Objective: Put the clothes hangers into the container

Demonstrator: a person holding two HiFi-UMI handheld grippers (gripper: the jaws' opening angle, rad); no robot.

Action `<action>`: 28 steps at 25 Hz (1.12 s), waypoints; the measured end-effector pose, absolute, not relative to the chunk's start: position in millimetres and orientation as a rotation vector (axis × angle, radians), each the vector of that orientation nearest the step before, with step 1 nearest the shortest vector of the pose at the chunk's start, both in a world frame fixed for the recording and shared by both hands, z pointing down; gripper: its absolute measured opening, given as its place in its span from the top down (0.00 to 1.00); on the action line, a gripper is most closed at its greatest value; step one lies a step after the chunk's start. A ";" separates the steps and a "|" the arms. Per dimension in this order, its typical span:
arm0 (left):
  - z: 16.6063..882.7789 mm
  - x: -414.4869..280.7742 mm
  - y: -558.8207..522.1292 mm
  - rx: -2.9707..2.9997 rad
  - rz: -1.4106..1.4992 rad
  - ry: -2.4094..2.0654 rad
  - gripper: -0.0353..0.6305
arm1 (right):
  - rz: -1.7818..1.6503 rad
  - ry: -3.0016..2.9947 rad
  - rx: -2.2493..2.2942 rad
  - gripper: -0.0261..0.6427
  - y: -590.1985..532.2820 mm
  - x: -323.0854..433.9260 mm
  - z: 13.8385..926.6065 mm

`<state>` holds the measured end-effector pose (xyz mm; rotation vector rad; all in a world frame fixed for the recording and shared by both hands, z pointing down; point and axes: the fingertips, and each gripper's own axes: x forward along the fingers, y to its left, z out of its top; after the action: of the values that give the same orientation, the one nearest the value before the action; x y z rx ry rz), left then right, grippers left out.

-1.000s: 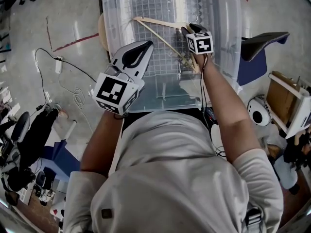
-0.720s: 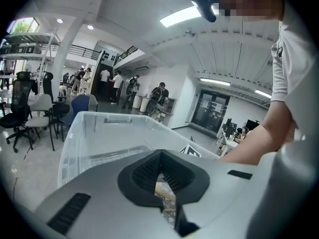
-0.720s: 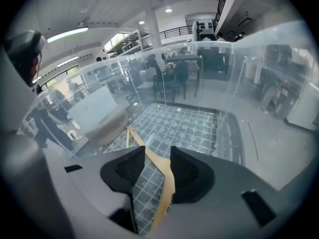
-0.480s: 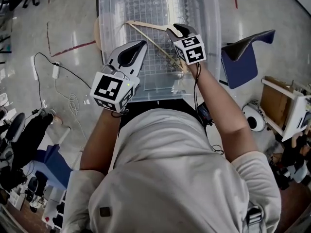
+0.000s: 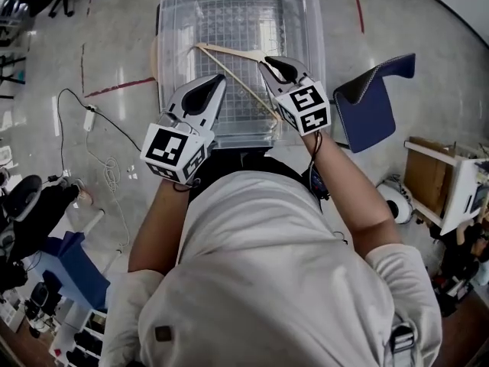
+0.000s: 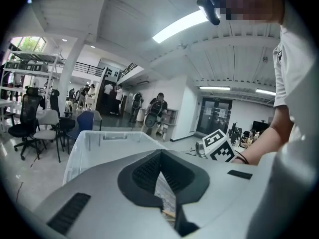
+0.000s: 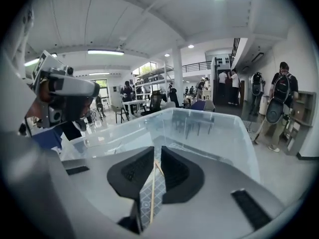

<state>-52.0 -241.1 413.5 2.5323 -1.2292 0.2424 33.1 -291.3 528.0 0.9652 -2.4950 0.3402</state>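
1. Hanger [image 5: 233, 77] lies flat inside container [image 5: 237, 6], slanting toward its near right corner; looks delivered.
2. Right gripper [image 5: 268, 64] above it: jaws have just been closing, narrow gap, nothing between.
3. Left gripper [image 5: 221, 79]: jaws together, empty, idle.

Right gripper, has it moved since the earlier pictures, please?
Yes: the right gripper drew back toward the clear container's near rim, jaws just closing on nothing.

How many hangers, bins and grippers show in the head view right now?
Wooden hanger: 1
Clear bin: 1
Grippers: 2, left gripper and right gripper; the right's jaws have just been closing, with nothing between them
Total: 4
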 end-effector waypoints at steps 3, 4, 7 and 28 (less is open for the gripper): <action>400.9 -49.7 -225.3 2.547 0.240 -1.264 0.92 | 0.269 -2.552 0.924 0.90 -265.4 34.6 494.1; 397.7 -48.8 -220.2 2.548 0.240 -1.276 0.92 | 0.244 -2.570 0.918 0.90 -257.3 36.5 482.8; 387.3 -44.9 -206.8 2.552 0.238 -1.314 0.92 | 0.183 -2.630 0.917 0.91 -237.7 43.2 449.1; 336.9 -42.8 -133.2 2.562 0.198 -1.414 0.92 | 0.074 -2.829 0.825 0.93 -159.3 56.5 368.5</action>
<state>-42.8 -133.2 336.9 2.5622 -1.4140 0.1978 56.5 -159.3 368.5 0.8252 -2.8289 0.0736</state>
